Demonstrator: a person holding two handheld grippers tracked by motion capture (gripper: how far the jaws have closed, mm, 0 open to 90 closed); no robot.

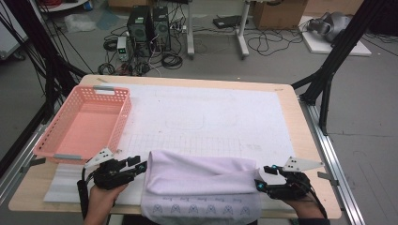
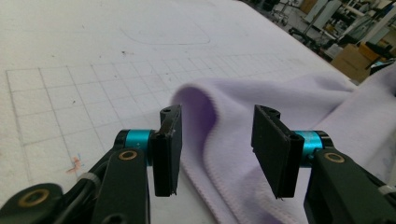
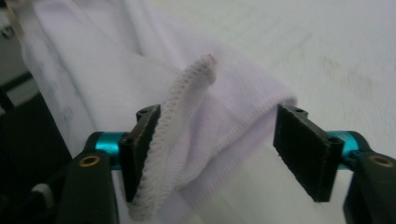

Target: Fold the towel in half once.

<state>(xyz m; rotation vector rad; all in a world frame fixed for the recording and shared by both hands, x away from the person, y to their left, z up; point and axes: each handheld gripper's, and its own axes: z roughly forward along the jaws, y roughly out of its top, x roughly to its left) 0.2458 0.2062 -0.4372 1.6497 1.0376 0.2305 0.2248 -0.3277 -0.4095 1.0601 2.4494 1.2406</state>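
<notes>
Gaping wide, left claw (image 2: 212,149) astride lilac cloth (image 2: 261,112) fold — right claw (image 3: 224,154) likewise released, stitched hem between jaws

Lab: floor computers (image 1: 149,28), tangled cables (image 1: 263,44)

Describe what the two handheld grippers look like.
Both are alike. The left gripper has black metal arms with brass-coloured pivot rings, teal collars, and flat black rectangular fingers. The right gripper has the same parts. In the high view each carries a grey three-cornered plate with dark dots, small blue lights near the tips, and a black cable trailing back past the hand.
</notes>
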